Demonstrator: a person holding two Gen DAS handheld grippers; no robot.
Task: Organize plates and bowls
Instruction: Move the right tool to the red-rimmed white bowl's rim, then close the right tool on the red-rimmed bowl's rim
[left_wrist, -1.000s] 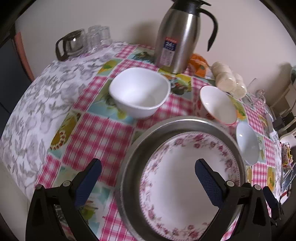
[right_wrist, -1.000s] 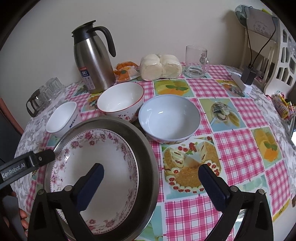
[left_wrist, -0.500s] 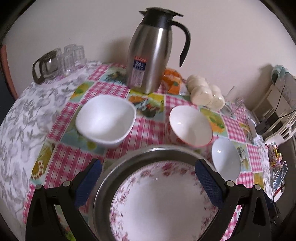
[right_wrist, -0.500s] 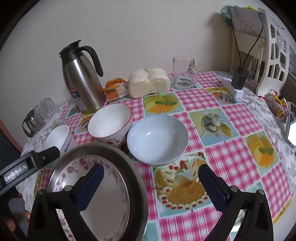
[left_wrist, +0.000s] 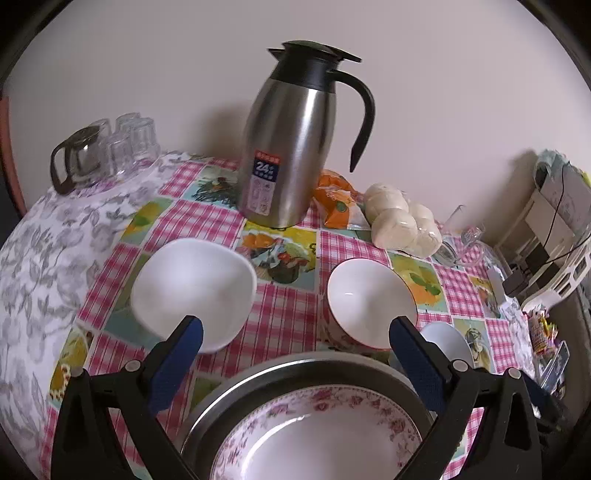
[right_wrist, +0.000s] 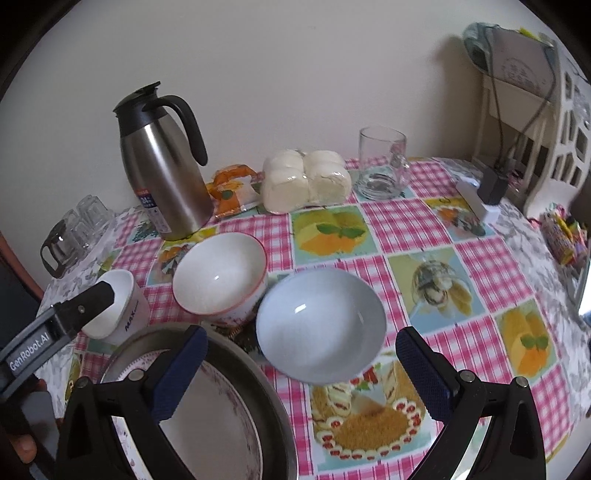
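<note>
A floral plate (left_wrist: 314, 439) lies inside a wide metal plate (left_wrist: 306, 365) at the near edge of the table. My left gripper (left_wrist: 295, 354) hangs open above their far rim, holding nothing. Beyond it sit a white bowl (left_wrist: 192, 291), a red-rimmed bowl (left_wrist: 369, 306) and a pale blue bowl (left_wrist: 448, 343). My right gripper (right_wrist: 301, 369) is open and empty over the near side of the pale blue bowl (right_wrist: 321, 325). To its left are the metal plate (right_wrist: 267, 398) with the floral plate (right_wrist: 221, 424), the red-rimmed bowl (right_wrist: 218, 273) and the white bowl (right_wrist: 118, 306).
A steel thermos (left_wrist: 291, 147), an orange packet (left_wrist: 334, 203) and bagged buns (left_wrist: 402, 225) line the wall. A glass jug and tumblers (left_wrist: 103, 151) stand far left, a glass mug (right_wrist: 384, 166) and a charger (right_wrist: 484, 192) far right. A white rack (right_wrist: 554, 122) flanks the table.
Both grippers have drawn back and tilted up from the stacked plates, which now sit low in both views. The bowls and thermos show more fully. Both stayed open.
</note>
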